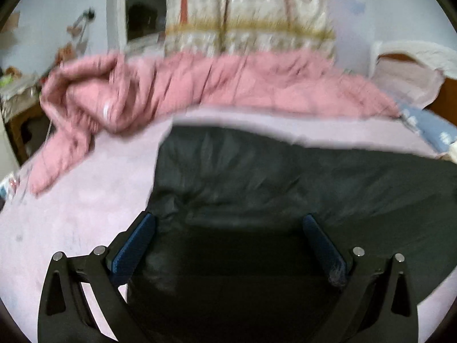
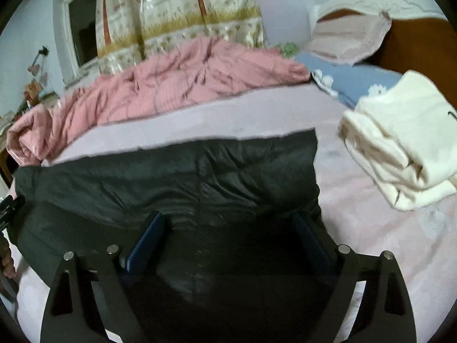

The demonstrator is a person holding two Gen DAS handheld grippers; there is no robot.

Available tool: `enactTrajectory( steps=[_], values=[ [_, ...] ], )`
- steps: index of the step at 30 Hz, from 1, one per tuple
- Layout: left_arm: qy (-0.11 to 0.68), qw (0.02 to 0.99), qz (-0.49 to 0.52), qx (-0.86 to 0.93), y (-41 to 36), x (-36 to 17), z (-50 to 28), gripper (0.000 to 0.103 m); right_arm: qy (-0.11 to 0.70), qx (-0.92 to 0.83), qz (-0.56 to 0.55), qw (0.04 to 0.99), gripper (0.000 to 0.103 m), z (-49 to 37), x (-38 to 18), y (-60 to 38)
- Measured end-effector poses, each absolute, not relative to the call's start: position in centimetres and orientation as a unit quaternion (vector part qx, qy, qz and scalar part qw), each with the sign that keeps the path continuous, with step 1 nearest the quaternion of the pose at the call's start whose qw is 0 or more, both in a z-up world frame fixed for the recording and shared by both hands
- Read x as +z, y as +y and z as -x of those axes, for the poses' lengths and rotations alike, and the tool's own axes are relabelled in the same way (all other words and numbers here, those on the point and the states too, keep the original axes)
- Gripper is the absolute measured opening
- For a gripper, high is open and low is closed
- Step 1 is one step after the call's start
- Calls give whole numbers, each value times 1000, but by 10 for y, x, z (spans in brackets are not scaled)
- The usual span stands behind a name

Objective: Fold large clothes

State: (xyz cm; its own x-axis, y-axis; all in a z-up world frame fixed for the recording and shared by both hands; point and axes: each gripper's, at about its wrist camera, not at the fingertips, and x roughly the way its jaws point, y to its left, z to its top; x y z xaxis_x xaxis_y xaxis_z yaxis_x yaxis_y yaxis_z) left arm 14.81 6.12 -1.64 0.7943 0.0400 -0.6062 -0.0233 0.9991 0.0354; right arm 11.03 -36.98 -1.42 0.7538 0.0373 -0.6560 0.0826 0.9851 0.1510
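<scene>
Both wrist views look obliquely down, close over the black padded garment (image 1: 257, 177), sharing it and the pink quilt (image 2: 177, 80).

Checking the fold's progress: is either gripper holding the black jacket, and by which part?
Neither. Left gripper and right gripper stand open over the black jacket.

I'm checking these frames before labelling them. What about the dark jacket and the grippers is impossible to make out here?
- Jacket near edge: both views, hidden under the gripper frames and cut off at the bottom.
- Left hand-held gripper: jaws wide, but whether the pads press the fabric is lost in dark folds.
- Right hand-held gripper: same doubt.
- Pink quilt: blurred in the left view.
- White clothes: cut off at the right edge.
</scene>
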Motion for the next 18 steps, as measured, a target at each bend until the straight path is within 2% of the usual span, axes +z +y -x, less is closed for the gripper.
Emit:
enactTrajectory(
  steps=[5,18],
  values=[
    [347,938,28,0,73,-27,-160,103,380,-5,-86,921,94,-124,-25,-371],
    [356,934,22,1,69,-32,-159,103,393,-5,-97,915,100,-128,-33,-371]
  ],
)
